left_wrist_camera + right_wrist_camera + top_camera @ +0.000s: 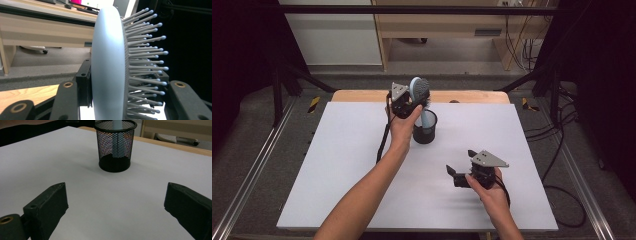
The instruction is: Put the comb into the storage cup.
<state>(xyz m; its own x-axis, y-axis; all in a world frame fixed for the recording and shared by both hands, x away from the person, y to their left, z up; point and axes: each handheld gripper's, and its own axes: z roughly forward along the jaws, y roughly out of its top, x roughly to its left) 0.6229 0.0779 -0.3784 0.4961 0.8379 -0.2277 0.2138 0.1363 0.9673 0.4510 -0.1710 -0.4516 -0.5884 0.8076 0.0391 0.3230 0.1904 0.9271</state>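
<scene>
two claws: left claw [414, 100] raised, clenching hairbrush [419, 89] above mesh cup [425, 131]; right claw [460, 167] low, released.

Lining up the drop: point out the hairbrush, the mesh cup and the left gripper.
hairbrush [107, 65]: left gripper view, smooth back of its head.
mesh cup [115, 157]: right gripper view, front wall.
left gripper [412, 102]: high view, between its fingers.
</scene>
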